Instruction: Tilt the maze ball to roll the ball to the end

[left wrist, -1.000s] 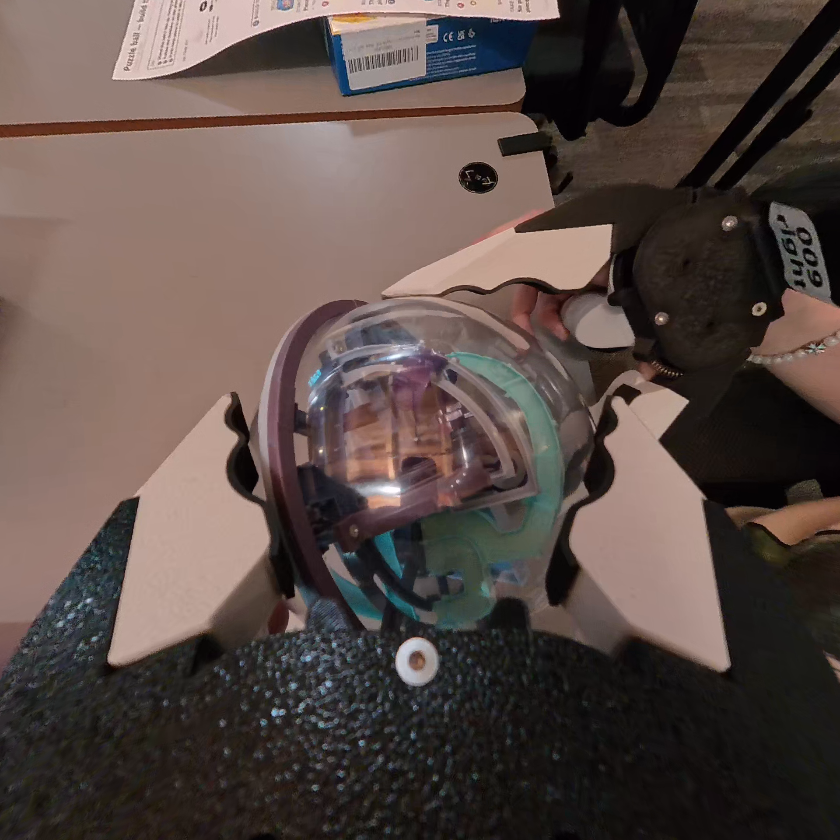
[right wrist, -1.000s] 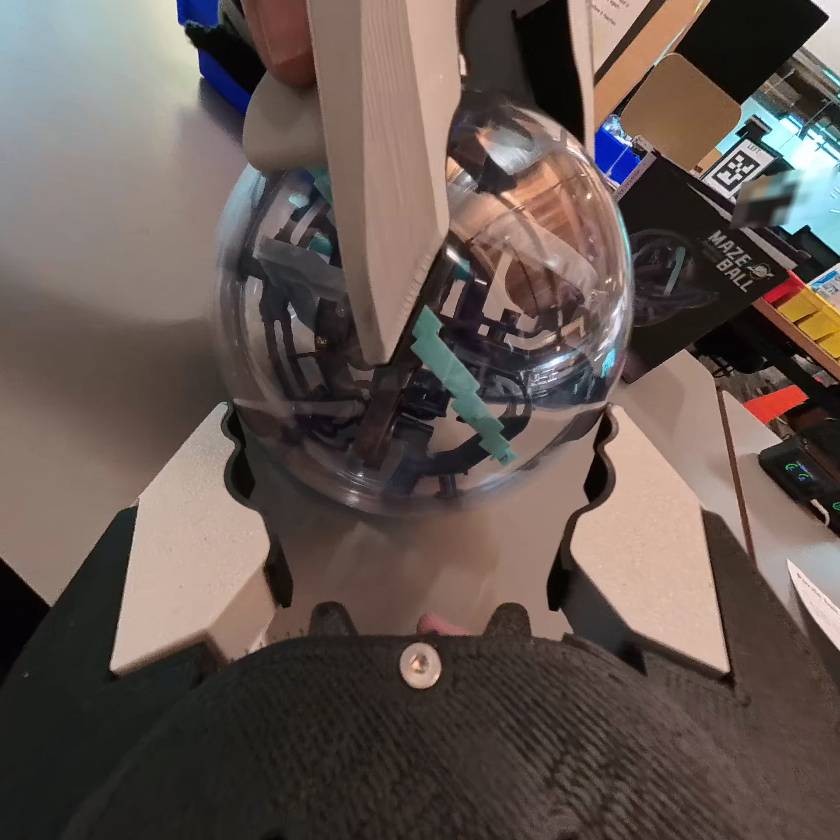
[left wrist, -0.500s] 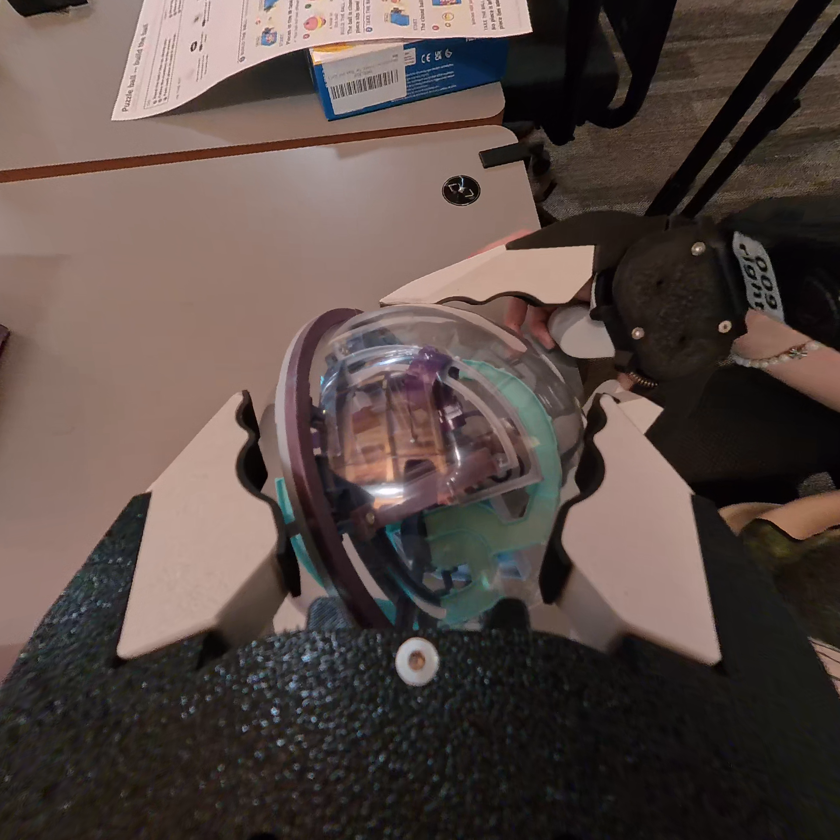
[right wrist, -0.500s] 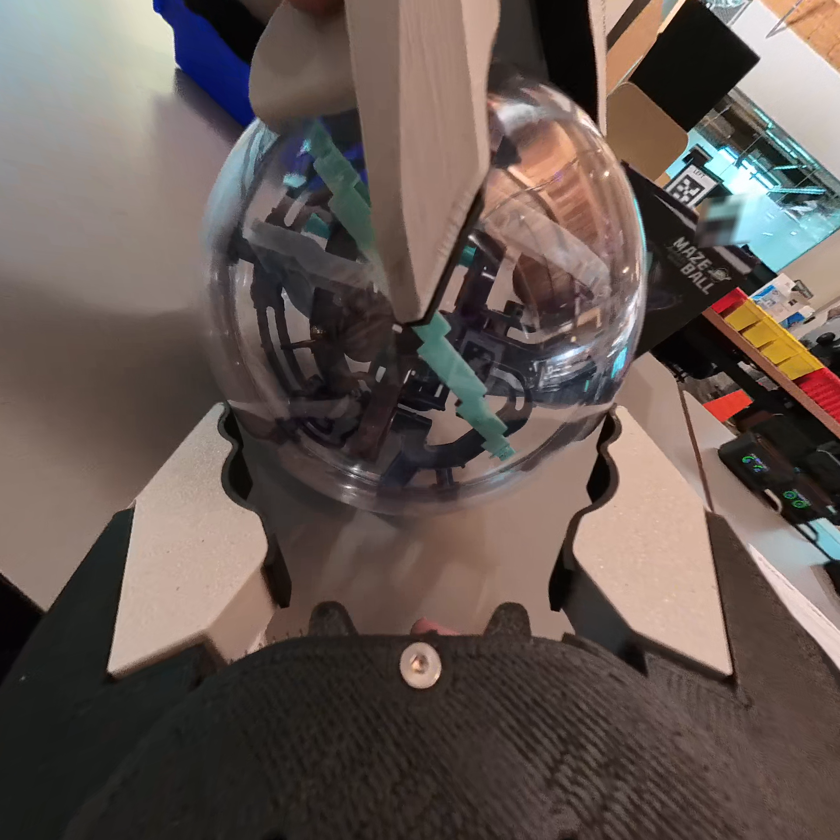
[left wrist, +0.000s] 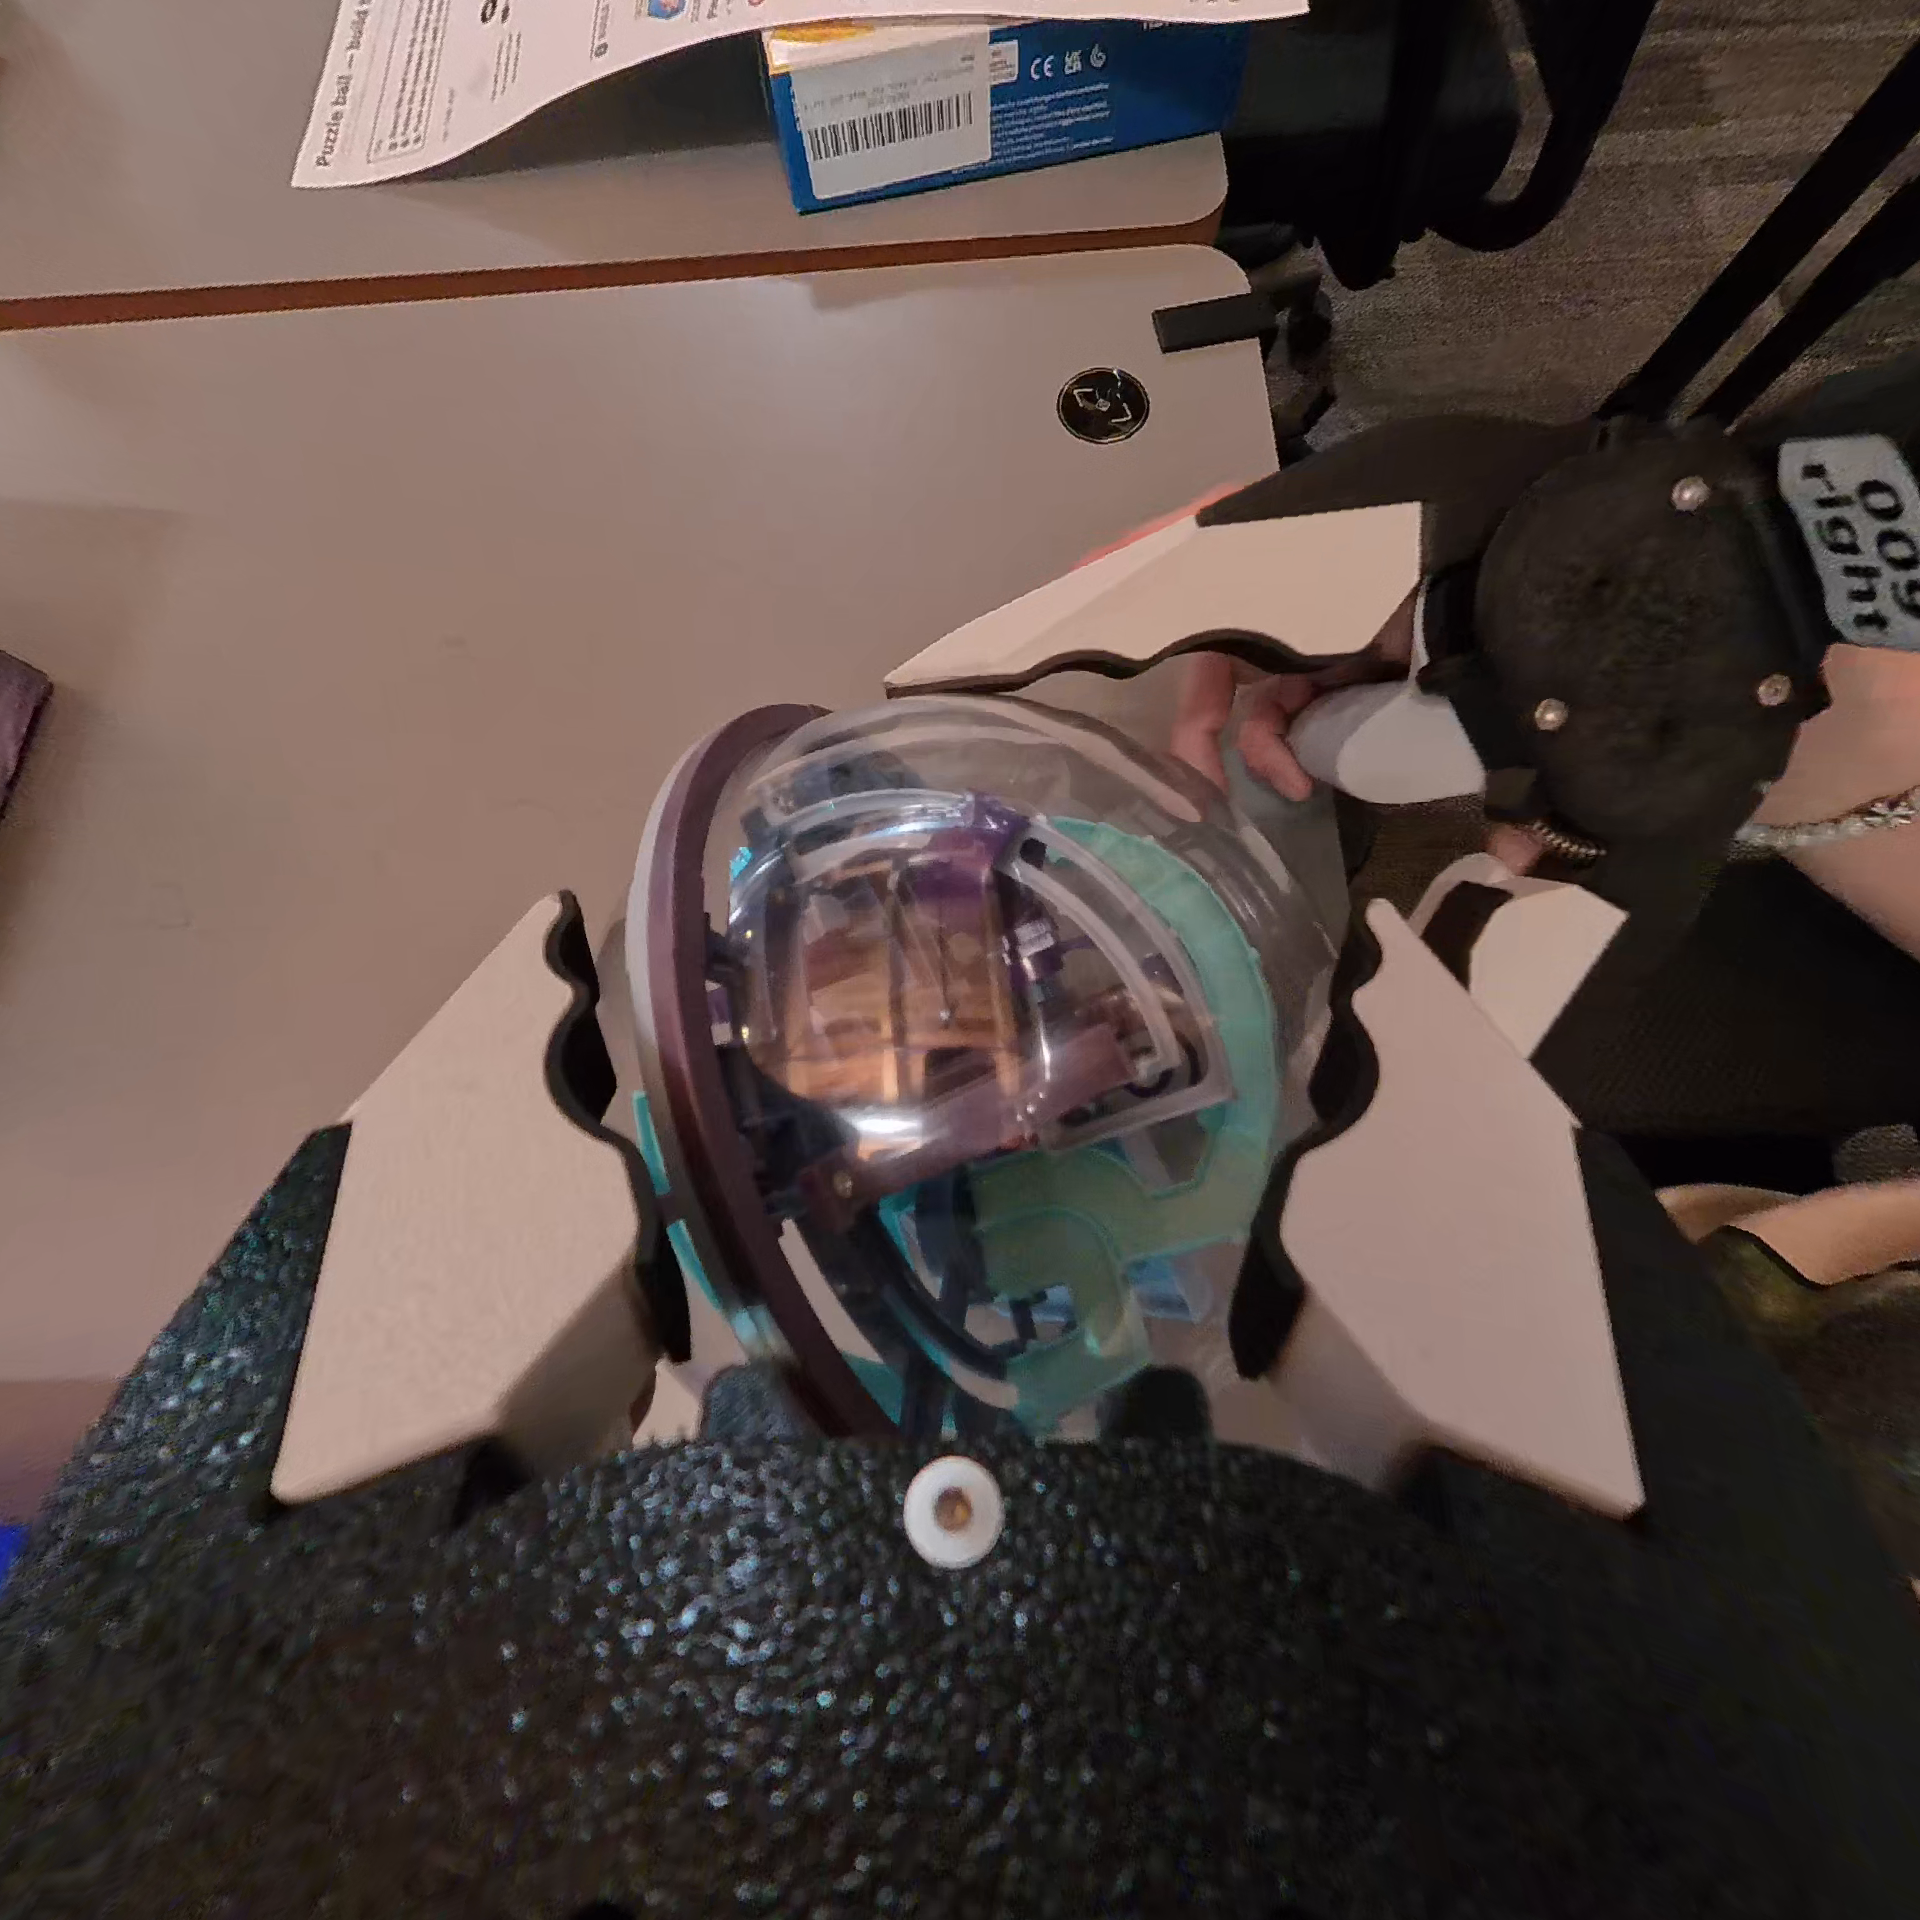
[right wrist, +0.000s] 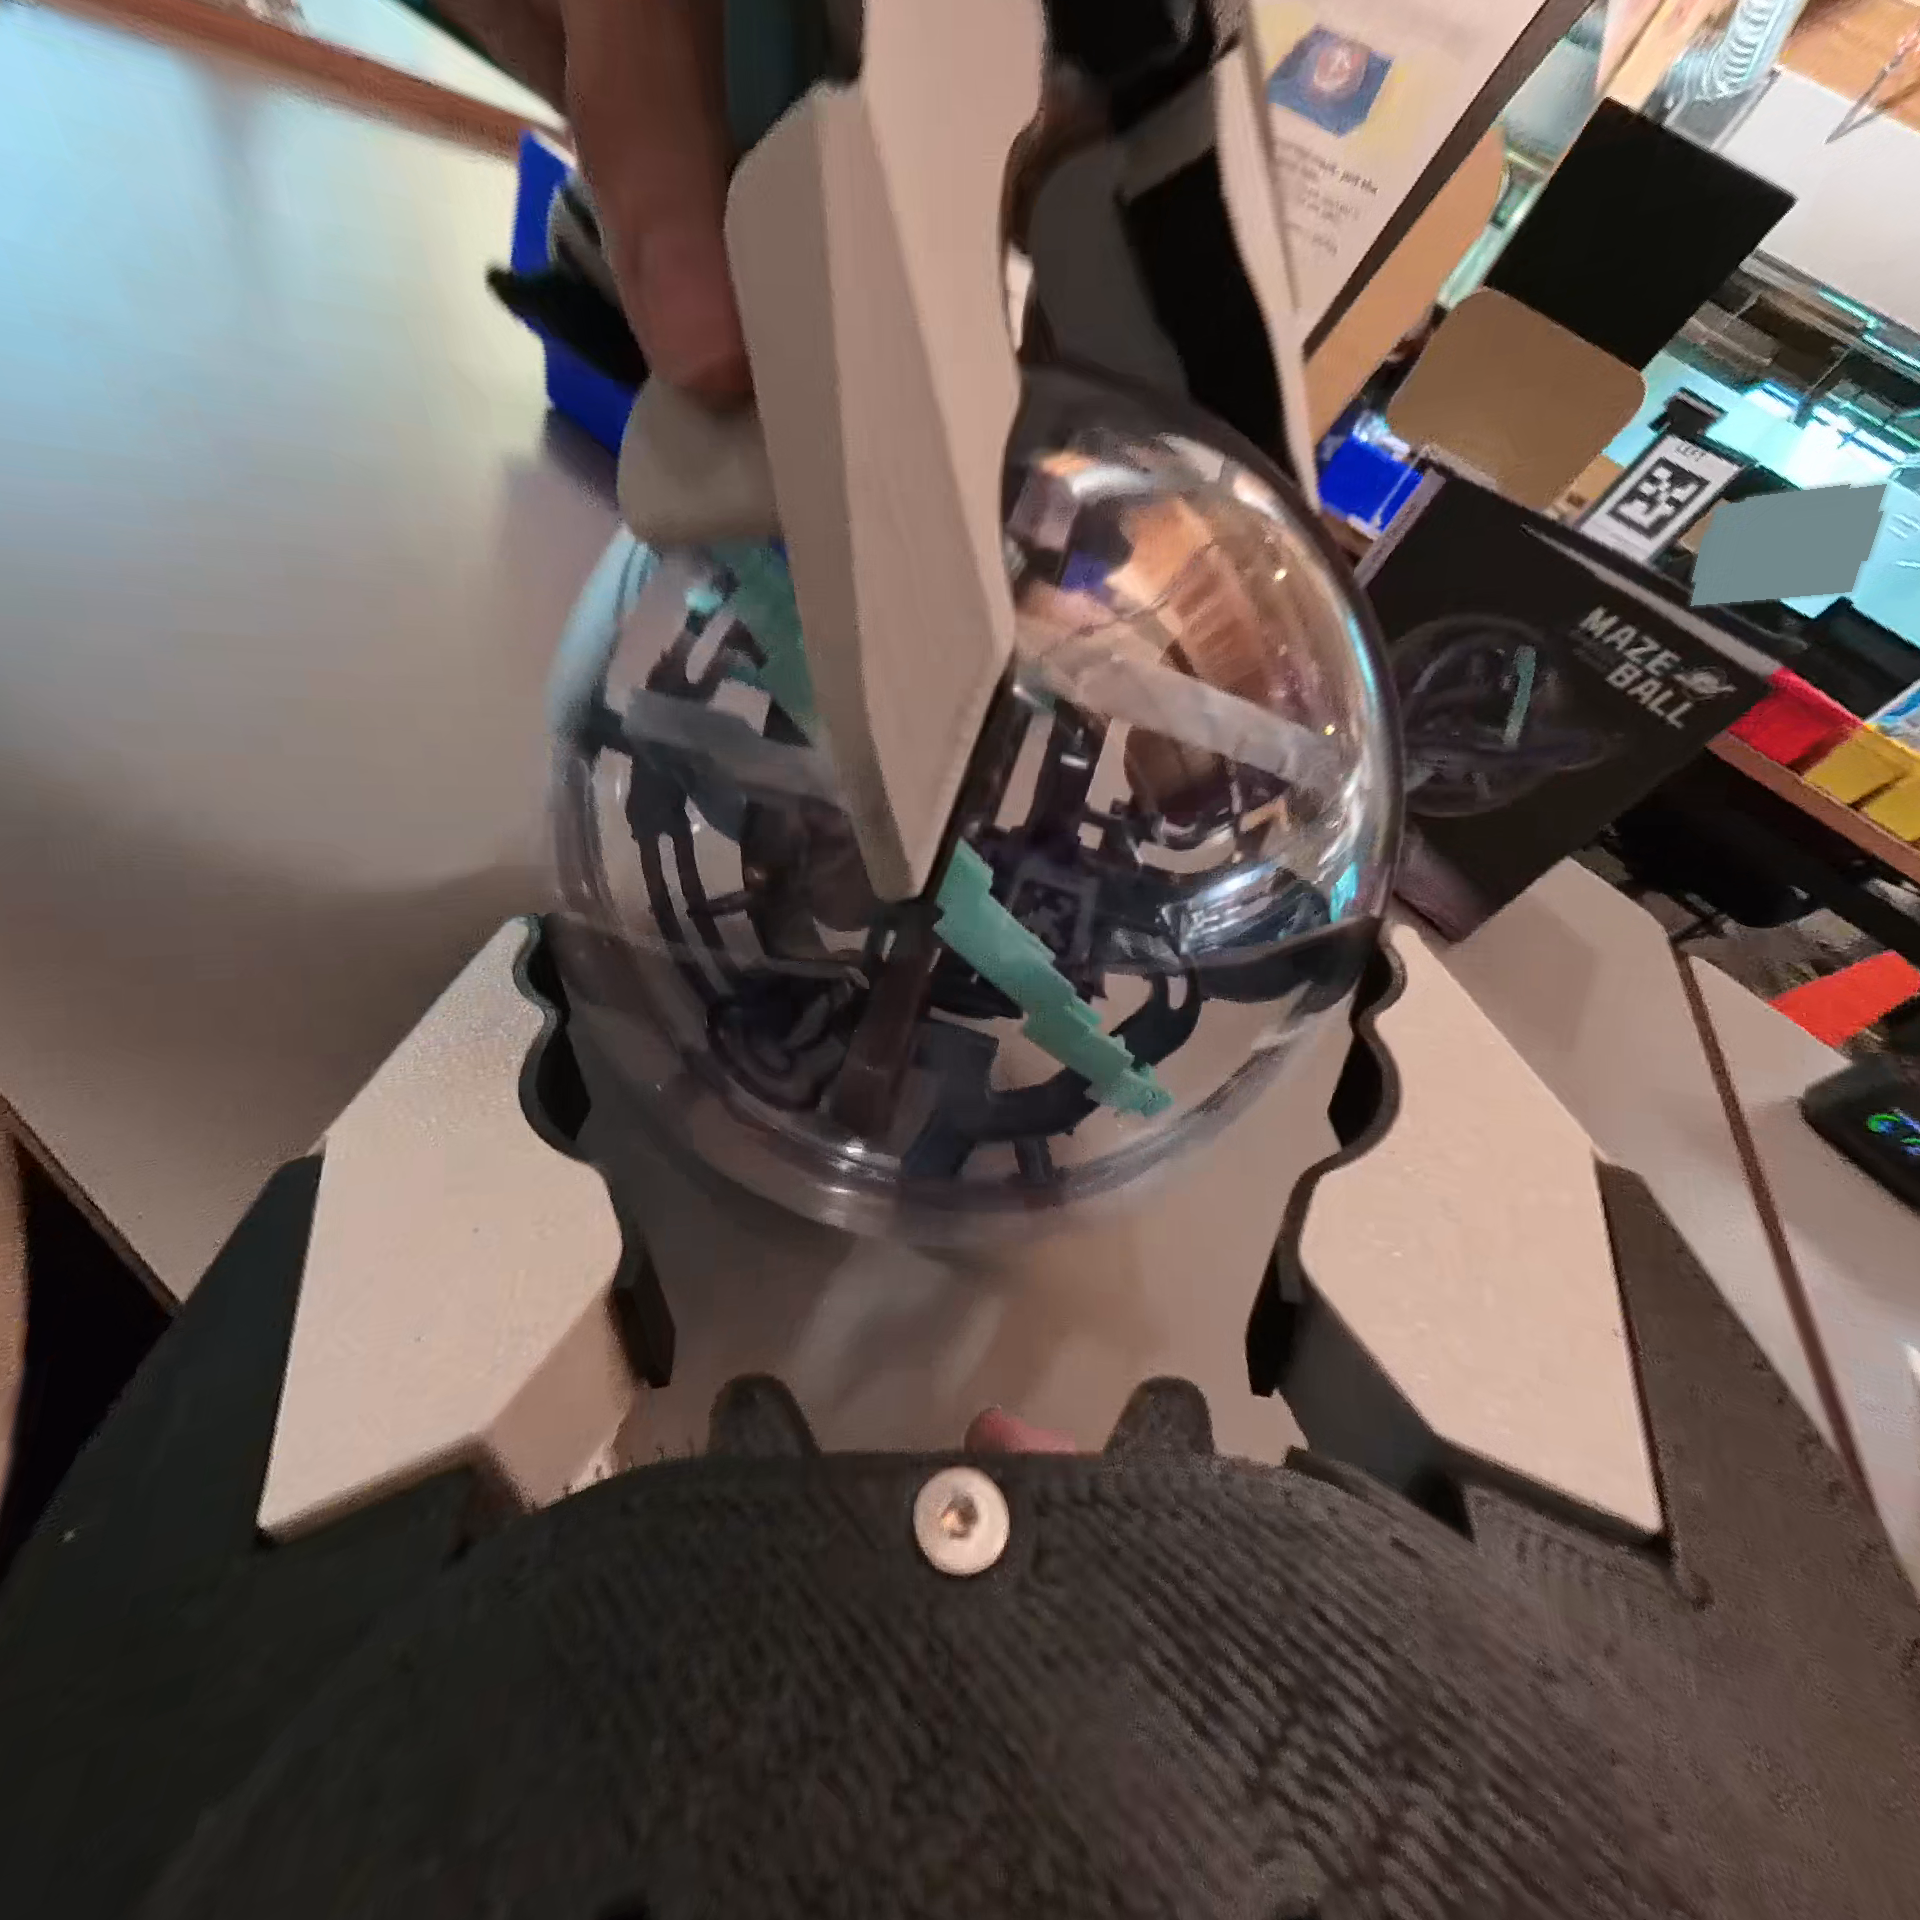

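Observation:
The maze ball (left wrist: 966,1039) is a clear sphere with purple, teal and black tracks inside. I hold it above the table between both grippers. My left gripper (left wrist: 966,914) is shut on it, one finger on each side. My right gripper (right wrist: 956,935) is also shut on it and grips it from the right, as the left wrist view shows (left wrist: 1621,644). In the right wrist view one finger of the left gripper (right wrist: 894,520) crosses the front of the maze ball (right wrist: 1143,831). I cannot make out the small ball inside.
A beige table (left wrist: 416,623) lies under the ball, with its right edge and the floor (left wrist: 1714,156) close by. A blue box (left wrist: 997,104) and a paper sheet (left wrist: 520,73) lie at the back. A black maze ball box (right wrist: 1558,727) stands to the right.
Both grippers have tilted the maze ball together, and its inner tracks have turned a little. In the right wrist view the ball sits lower. Both grips are unchanged.

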The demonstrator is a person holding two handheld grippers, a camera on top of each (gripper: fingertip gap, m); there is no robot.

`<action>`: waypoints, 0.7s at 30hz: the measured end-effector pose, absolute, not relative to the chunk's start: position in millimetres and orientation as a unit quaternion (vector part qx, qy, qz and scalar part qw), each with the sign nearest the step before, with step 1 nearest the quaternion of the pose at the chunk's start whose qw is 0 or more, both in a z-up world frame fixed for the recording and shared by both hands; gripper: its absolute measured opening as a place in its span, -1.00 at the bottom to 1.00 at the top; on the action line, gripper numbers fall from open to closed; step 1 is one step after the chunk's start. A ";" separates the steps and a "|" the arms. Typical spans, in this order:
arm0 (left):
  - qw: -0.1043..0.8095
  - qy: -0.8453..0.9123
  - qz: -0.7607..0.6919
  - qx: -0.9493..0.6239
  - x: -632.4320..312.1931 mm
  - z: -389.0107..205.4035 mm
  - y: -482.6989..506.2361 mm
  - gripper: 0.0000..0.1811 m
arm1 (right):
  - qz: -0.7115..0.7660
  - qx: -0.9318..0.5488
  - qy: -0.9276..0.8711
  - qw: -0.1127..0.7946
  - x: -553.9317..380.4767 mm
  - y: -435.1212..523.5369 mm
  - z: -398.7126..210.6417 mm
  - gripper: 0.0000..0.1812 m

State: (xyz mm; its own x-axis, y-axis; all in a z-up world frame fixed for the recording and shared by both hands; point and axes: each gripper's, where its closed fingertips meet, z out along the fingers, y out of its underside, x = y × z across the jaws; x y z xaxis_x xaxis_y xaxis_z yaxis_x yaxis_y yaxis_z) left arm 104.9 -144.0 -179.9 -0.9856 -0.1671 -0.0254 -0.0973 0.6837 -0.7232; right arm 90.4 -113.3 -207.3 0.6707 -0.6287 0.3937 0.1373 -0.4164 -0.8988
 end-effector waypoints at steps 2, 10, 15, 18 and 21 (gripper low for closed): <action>0.046 0.916 -0.393 -0.074 104.9 -179.8 -143.6 0.50 | -0.374 -0.754 0.161 0.515 90.1 -112.7 -206.7 0.61; 0.047 0.908 -0.411 -0.063 102.7 -178.4 -140.7 0.50 | -0.417 -0.758 0.151 0.478 92.7 -109.6 -211.9 0.65; 0.042 0.906 -0.417 -0.056 102.7 -178.2 -140.9 0.50 | -0.415 -0.758 0.152 0.480 92.2 -109.9 -211.0 0.64; 0.040 0.907 -0.416 -0.051 102.5 -178.3 -141.7 0.50 | -0.388 -0.757 0.163 0.500 91.6 -111.6 -210.7 0.63; 0.037 0.909 -0.413 -0.045 102.2 -178.5 -142.4 0.50 | -0.388 -0.761 0.162 0.495 91.0 -113.9 -211.7 0.61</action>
State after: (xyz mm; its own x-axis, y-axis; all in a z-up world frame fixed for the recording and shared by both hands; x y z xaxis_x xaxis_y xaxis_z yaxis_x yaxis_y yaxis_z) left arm 102.2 -142.4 -178.5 -0.9931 -0.1130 -0.0306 -0.0512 0.6541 -0.7547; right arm 91.0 -113.9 -211.7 0.6471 -0.6299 0.4295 0.1377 -0.4575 -0.8785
